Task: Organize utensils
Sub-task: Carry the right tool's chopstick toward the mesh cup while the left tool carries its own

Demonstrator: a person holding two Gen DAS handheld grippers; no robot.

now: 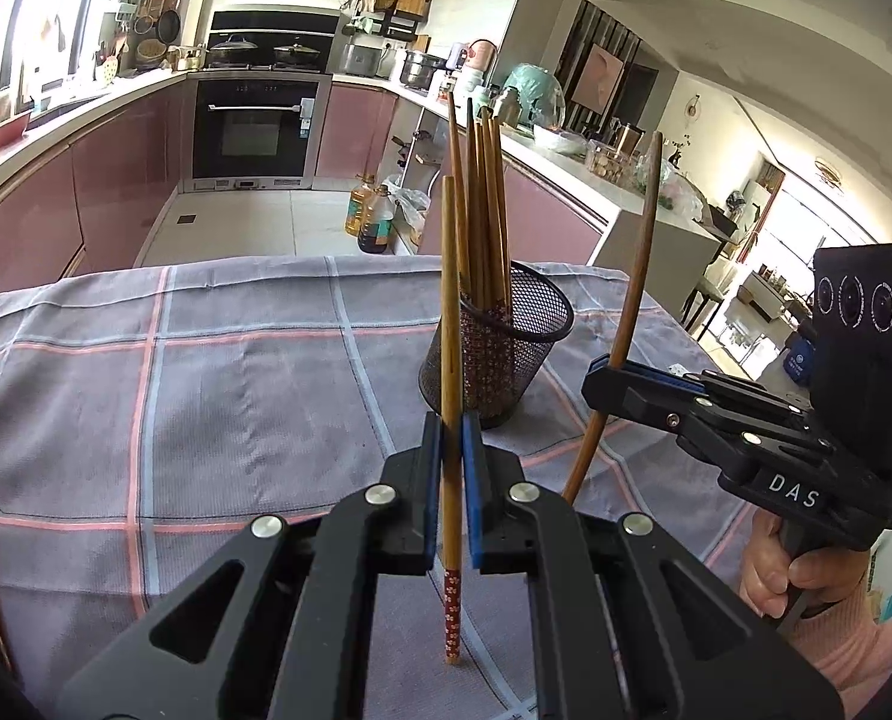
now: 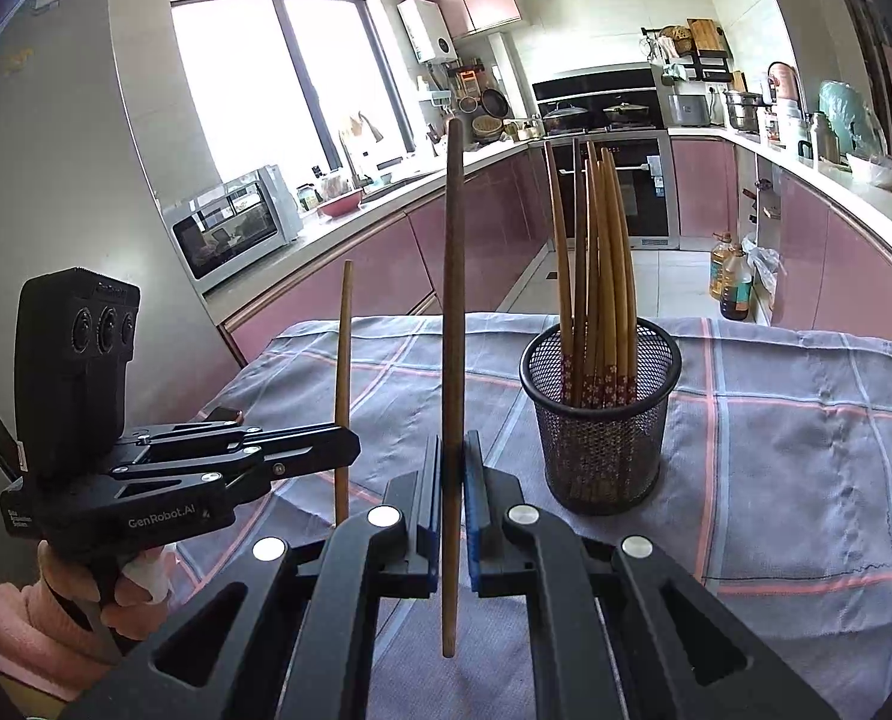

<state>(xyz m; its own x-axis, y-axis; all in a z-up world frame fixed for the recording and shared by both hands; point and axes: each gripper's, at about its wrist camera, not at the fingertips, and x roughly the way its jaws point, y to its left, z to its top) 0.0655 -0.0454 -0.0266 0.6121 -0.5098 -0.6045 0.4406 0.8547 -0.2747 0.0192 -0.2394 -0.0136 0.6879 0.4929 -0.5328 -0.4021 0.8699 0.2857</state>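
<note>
A black mesh cup (image 1: 529, 348) stands on the checked cloth and holds several wooden chopsticks (image 1: 481, 204), upright. My left gripper (image 1: 451, 438) is shut on one wooden chopstick (image 1: 449, 300) with a red flowered end, held upright just in front of the cup. My right gripper (image 2: 451, 462) is shut on a darker wooden chopstick (image 2: 453, 300), also upright, left of the cup (image 2: 601, 420) in its own view. In the left wrist view the right gripper (image 1: 610, 369) is to the right of the cup with its chopstick (image 1: 631, 312) leaning. The left gripper (image 2: 344, 444) shows in the right wrist view.
The table is covered by a grey cloth with pink and white lines (image 1: 206, 372). Behind it are pink kitchen cabinets (image 1: 116, 180), an oven (image 1: 254, 132) and oil bottles (image 1: 374, 216) on the floor. A microwave (image 2: 236, 228) sits on the counter at left.
</note>
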